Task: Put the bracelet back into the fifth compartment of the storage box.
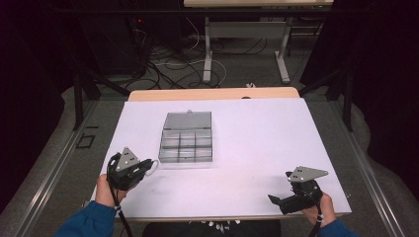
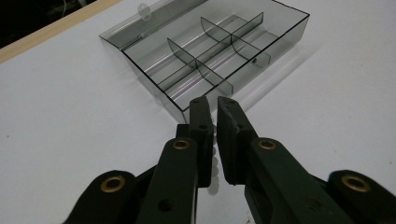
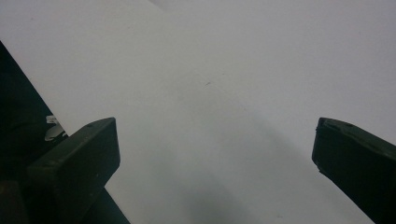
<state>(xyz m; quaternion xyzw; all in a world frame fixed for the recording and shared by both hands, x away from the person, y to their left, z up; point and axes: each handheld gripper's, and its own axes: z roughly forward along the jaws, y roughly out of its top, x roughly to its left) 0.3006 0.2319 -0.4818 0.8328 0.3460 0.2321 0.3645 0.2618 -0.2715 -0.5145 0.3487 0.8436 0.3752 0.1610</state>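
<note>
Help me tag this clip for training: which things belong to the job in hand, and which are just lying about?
Job in hand: left gripper, jaws shut on a small white translucent piece; smoky clear plastic divided box, lid open.
Lying about: right gripper, jaws open; black and white floor cables; grey metal desk legs.

The table point(image 1: 257, 148) is covered in plain white, with a pale wood edge point(image 1: 212, 94) showing along its far side in the upper middle of the high view. The compartment box point(image 1: 187, 140) at centre is smoke-grey, see-through plastic, unpatterned. Both the left gripper point(image 2: 214, 105) and the right gripper point(image 1: 276, 201) are black; brass-coloured rivets dot the left one's arms. Something whitish, perhaps a bead string point(image 2: 214, 168), shows between its jaws. Sleeves point(image 1: 89, 222) at the bottom left are blue.
</note>
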